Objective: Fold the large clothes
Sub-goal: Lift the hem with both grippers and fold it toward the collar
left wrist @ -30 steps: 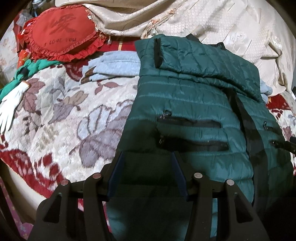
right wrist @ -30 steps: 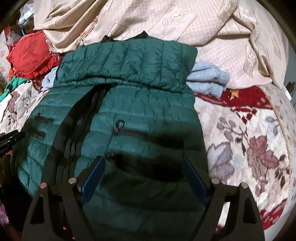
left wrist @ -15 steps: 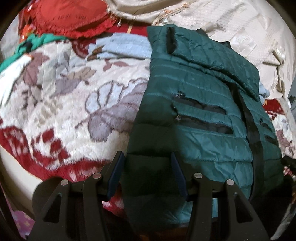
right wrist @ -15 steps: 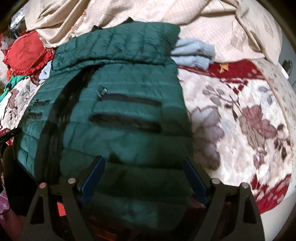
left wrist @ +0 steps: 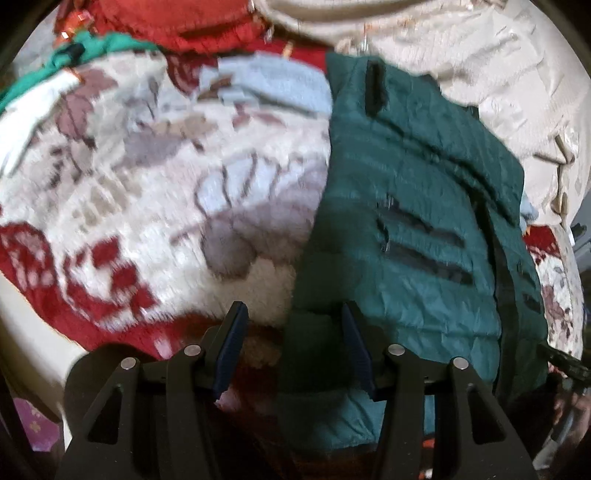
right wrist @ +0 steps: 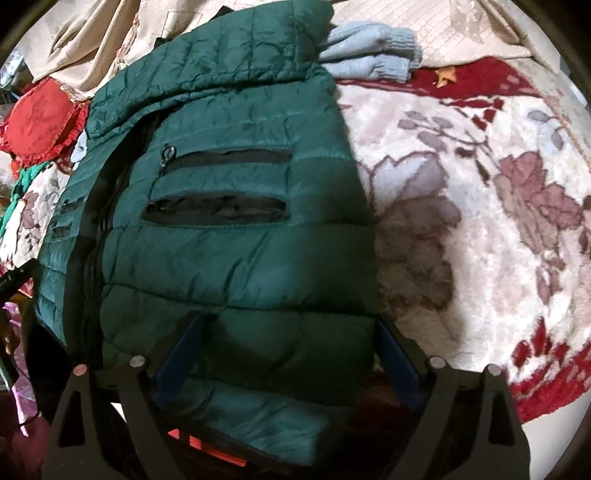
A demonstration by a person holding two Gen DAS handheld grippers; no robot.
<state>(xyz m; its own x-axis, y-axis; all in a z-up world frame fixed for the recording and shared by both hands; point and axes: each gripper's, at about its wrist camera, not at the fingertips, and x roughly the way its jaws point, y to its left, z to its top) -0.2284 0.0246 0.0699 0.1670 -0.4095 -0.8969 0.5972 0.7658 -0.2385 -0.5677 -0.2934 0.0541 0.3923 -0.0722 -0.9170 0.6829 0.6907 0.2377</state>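
Jacket (right wrist: 229,236) lay on blanket (right wrist: 480,229), hem toward grippers; sweater (right wrist: 373,51) behind its collar, cushion (right wrist: 40,118) far left, bedspread (right wrist: 480,26) at back.

left view motion-blurred, warm light, fisheye-dark corners

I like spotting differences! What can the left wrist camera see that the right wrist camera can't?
Only the left wrist view shows the left gripper, jaws open around the near left corner of the green jacket.

Only the right wrist view shows the right gripper, open over the jacket's near edge, the knitted cuffs of the blue sweater, and a small orange scrap on the blanket's red band.

Both show the jacket, the sweater under it, the floral blanket, the red frilly cushion and the beige bedspread.
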